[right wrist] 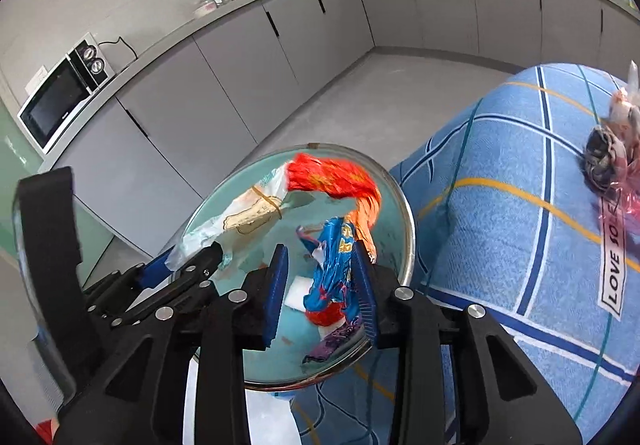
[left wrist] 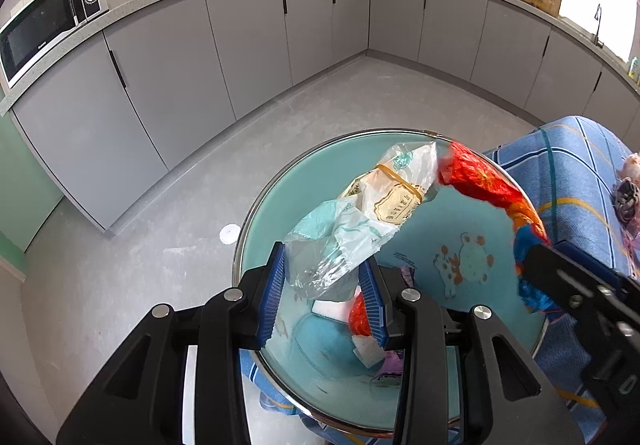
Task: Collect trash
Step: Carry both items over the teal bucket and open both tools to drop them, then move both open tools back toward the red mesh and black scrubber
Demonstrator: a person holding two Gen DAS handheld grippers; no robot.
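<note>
Over the round bin (left wrist: 256,229) at lower centre of the left wrist view, the left tongs (left wrist: 325,287) are clamped on a clear plastic bag (left wrist: 360,221) bound with a yellow rubber band; its printing is too small to read. Scraps already lie inside, so collecting seems well along. Lower centre of the right wrist view, the right tongs (right wrist: 321,291) stand a little apart around a blue-and-orange wrapper (right wrist: 334,269), apparently letting it go. At right, a pink bag (right wrist: 618,149) reading "LOVE SO" remains on the blue checked cloth (right wrist: 520,173).
</note>
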